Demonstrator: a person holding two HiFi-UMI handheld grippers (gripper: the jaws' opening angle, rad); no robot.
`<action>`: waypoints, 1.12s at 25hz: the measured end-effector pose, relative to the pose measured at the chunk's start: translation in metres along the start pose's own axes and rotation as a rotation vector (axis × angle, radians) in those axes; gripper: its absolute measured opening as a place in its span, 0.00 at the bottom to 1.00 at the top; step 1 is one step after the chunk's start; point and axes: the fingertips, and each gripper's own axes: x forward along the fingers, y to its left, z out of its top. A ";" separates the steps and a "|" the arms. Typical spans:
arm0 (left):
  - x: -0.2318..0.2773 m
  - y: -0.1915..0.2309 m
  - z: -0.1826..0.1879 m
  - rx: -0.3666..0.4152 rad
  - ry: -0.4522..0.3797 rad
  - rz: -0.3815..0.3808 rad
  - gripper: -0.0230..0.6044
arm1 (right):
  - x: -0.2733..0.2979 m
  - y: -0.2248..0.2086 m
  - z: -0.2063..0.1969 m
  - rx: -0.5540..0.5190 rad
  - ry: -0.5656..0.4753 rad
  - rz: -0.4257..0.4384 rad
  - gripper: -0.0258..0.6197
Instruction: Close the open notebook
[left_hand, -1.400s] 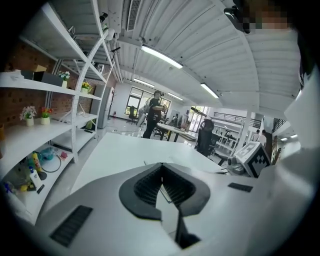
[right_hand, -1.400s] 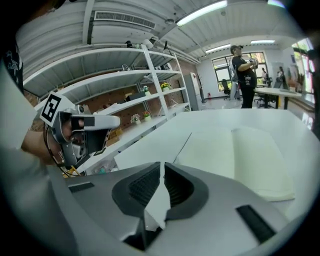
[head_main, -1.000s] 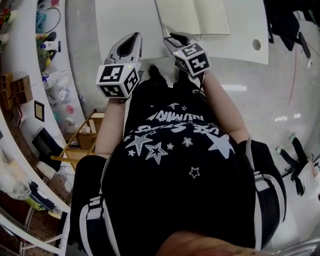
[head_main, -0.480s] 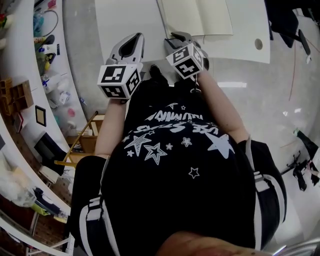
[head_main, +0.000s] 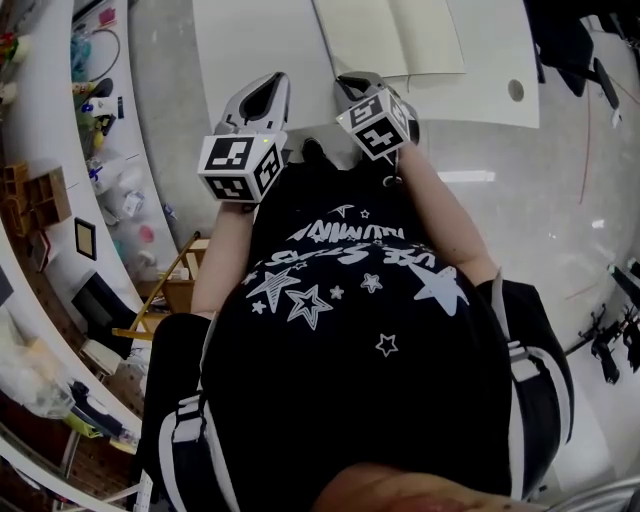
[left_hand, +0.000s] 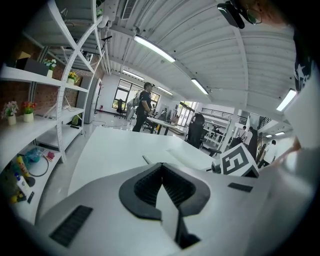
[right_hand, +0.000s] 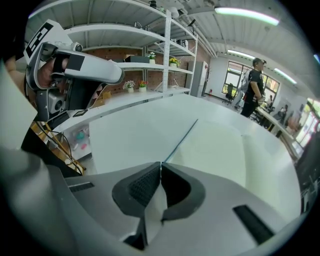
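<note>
**Item 1.** Open notebook with blank cream pages (head_main: 400, 35). It lies flat and spread on the white desk (head_main: 250, 40), just beyond the right jaws and ahead and to the right of the left jaws. Its dark-lined left edge runs straight away from the tips of the right jaws.

**Item 2.** Right gripper (head_main: 352, 78), grey-white, bearing a marker cube. It is tilted downward. The jaws have just been closing and are now clenched tip to tip at the near end of that edge. No sheet shows between them.

**Item 3.** Left gripper (head_main: 268, 80), just beside the right one and clear of the notebook. Its jaws are clenched on nothing, with bare desk ahead of them.

**Item 4.** Person in a black star-printed shirt (head_main: 350, 330), standing behind both jaws.
</note>
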 end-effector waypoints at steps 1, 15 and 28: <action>-0.001 0.001 0.000 0.002 -0.001 0.000 0.06 | 0.000 0.000 0.000 0.002 0.001 0.001 0.06; 0.005 -0.006 -0.010 -0.003 0.028 -0.040 0.06 | -0.053 -0.014 0.031 0.054 -0.127 -0.026 0.06; 0.053 -0.050 -0.007 0.031 0.046 -0.014 0.06 | -0.151 -0.119 0.021 0.121 -0.289 -0.141 0.06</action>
